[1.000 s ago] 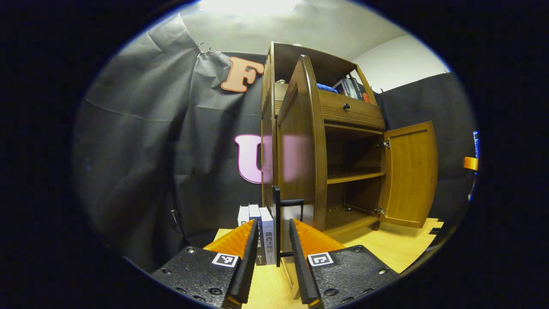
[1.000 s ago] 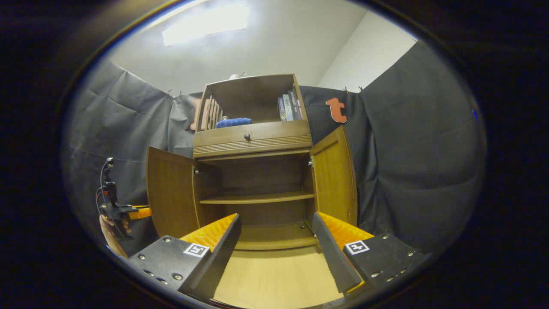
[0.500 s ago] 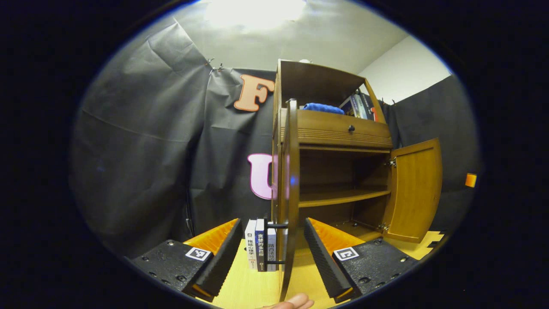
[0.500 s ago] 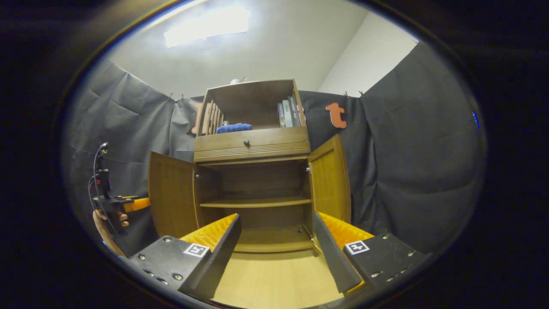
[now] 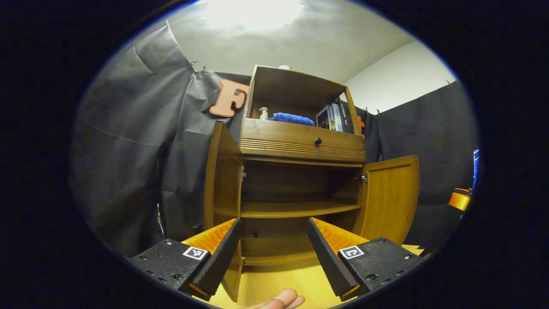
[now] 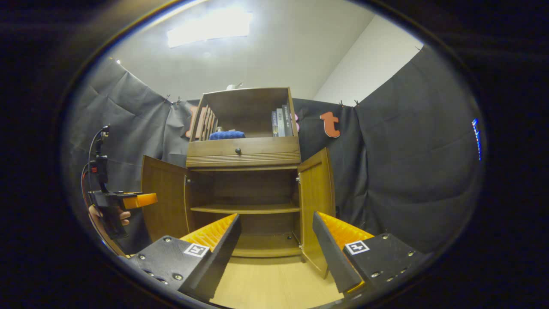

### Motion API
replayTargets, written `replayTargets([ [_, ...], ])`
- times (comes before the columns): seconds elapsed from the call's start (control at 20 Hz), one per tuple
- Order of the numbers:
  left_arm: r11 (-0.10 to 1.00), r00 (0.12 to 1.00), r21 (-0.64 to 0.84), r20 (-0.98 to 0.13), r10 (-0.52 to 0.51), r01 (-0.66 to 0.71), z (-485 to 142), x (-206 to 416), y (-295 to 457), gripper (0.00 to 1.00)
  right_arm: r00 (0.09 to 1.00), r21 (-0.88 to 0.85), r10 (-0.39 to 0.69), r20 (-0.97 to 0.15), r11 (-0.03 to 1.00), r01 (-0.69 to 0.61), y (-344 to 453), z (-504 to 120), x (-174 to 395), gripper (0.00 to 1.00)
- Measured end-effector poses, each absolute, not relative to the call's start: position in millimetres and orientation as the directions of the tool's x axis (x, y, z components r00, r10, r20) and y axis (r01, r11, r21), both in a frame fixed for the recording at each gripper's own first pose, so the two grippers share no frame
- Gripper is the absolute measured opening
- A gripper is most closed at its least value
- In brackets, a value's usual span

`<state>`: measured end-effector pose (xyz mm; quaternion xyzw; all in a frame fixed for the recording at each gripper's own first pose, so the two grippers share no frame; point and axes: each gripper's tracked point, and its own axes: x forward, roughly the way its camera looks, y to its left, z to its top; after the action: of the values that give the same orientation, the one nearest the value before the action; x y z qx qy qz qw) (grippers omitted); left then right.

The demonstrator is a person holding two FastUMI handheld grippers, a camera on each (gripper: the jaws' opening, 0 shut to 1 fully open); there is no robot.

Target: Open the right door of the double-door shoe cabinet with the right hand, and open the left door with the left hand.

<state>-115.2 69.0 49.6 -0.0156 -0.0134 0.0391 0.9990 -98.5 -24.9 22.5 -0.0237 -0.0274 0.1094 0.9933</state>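
Right gripper view: left door (image 6: pixel 163 201) at 9 o'clock, right door (image 6: pixel 315 195) at 3, both swung wide; stiff hinged wood, light swing. Both hand-held grippers (image 6: pixel 274 253) (image 5: pixel 272 255) released, empty.

Ceiling light (image 5: pixel 253 10) glares overhead, my views stay sharp, edges bowing, cabinet interior (image 6: pixel 244 193) sitting in shadow.

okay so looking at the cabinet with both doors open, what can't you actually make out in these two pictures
- Bottom compartment floor: both views, partly behind the left gripper and right gripper fingers.
- Book titles on the top shelf: too small.
- Left door handle: left gripper view, on the outer face turned away.
- Small bottle contents: too small.
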Motion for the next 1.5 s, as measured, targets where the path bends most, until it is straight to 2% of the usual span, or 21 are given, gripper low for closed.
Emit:
replayTargets([
  [0.2, 0.998, 0.999, -0.04, 0.021, 0.05, -0.049, 44, -92, 31, 0.94, 0.979, -0.039, 0.191, 0.075, 0.981, -0.188, -38, 30, -87, 0.99],
  [0.3, 0.999, 0.999, -0.035, 0.016, 0.042, -0.042, 39, -81, 15, 0.95, 0.98, -0.034, 0.188, 0.072, 0.982, -0.186, -41, 27, -78, 0.95],
  [0.35, 0.999, 0.999, -0.035, 0.014, 0.035, -0.035, 34, -74, 5, 0.95, 0.98, -0.035, 0.186, 0.066, 0.982, -0.184, -41, 23, -73, 0.95],
  [0.4, 0.999, 0.999, -0.034, 0.007, 0.032, -0.031, 29, -67, -4, 0.98, 0.981, -0.036, 0.184, 0.058, 0.983, -0.183, -41, 19, -67, 0.99],
  [0.45, 0.999, 1.0, -0.034, 0.0, 0.029, -0.029, 23, -61, -10, 0.94, 0.981, -0.037, 0.185, 0.05, 0.982, -0.183, -40, 16, -62, 0.99],
  [0.7, 0.998, 0.997, -0.022, -0.04, 0.061, -0.061, -8, -20, -24, 0.94, 0.977, -0.027, 0.212, 0.013, 0.977, -0.211, -16, -4, -26, 0.99],
  [0.8, 0.996, 0.994, -0.013, -0.06, 0.086, -0.087, -20, -6, -18, 0.94, 0.974, -0.03, 0.228, -0.005, 0.973, -0.228, -3, -14, -8, 0.95],
  [0.9, 0.994, 0.992, -0.004, -0.074, 0.107, -0.107, -32, 8, -12, 0.94, 0.968, -0.026, 0.252, -0.016, 0.967, -0.252, 16, -24, 10, 0.96],
  [0.95, 0.994, 0.989, 0.001, -0.101, 0.111, -0.112, -40, 13, -11, 0.96, 0.963, -0.021, 0.267, -0.021, 0.963, -0.268, 25, -30, 19, 0.99],
  [1.05, 0.993, 0.989, 0.007, -0.087, 0.119, -0.119, -43, 29, -6, 0.94, 0.956, -0.012, 0.292, -0.019, 0.956, -0.293, 44, -37, 36, 0.96],
  [1.1, 0.992, 0.988, 0.019, -0.092, 0.128, -0.126, -45, 36, -2, 0.93, 0.954, -0.008, 0.3, -0.011, 0.954, -0.3, 51, -40, 42, 0.99],
  [1.2, 0.989, 0.984, 0.035, -0.102, 0.144, -0.141, -53, 45, 4, 0.96, 0.953, -0.005, 0.303, 0.003, 0.953, -0.303, 66, -47, 54, 0.99],
  [1.35, 0.983, 0.976, 0.064, -0.119, 0.181, -0.174, -63, 56, 23, 0.93, 0.949, -0.007, 0.315, -0.008, 0.949, -0.315, 85, -64, 62, 0.99],
  [1.45, 0.973, 0.97, 0.09, -0.108, 0.22, -0.21, -62, 59, 36, 0.93, 0.957, -0.001, 0.289, -0.013, 0.957, -0.289, 85, -72, 62, 1.0],
  [1.5, 0.969, 0.967, 0.097, -0.098, 0.237, -0.228, -57, 59, 41, 0.96, 0.961, 0.011, 0.275, -0.016, 0.961, -0.275, 83, -74, 61, 0.99],
])
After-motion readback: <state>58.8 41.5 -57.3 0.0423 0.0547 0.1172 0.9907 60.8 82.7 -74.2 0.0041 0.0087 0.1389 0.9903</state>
